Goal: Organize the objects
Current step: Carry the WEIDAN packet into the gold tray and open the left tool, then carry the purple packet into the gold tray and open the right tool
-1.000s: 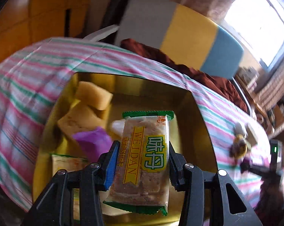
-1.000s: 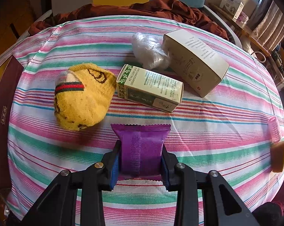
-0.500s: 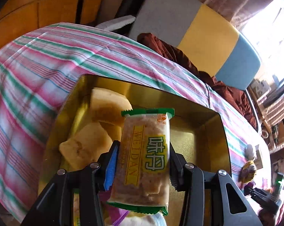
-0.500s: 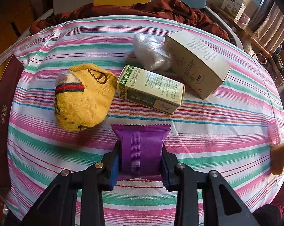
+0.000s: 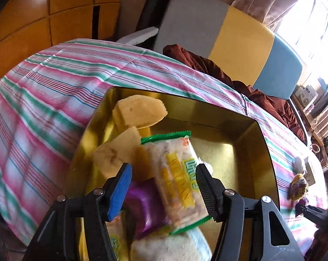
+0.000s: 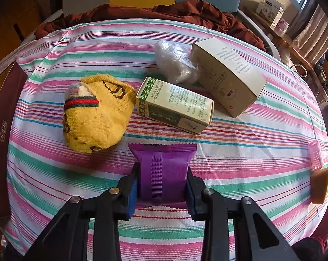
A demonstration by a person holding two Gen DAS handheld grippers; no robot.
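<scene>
Gold tin was cut off at its near edge, contents blurred. Left gripper jaws were opening; the green-edged snack bar sat loose between them, over the tin's left half, right half bare. Right gripper pinched a purple packet near the striped cloth's near edge.

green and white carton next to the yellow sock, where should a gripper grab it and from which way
Grip the green and white carton across its two long side faces near the middle, coming down from above. It lies flat on the striped cloth with its long axis running diagonally, so the jaws should turn to straddle that narrow width. The yellow sock crowds its leafy end, so stay off that end.
</scene>
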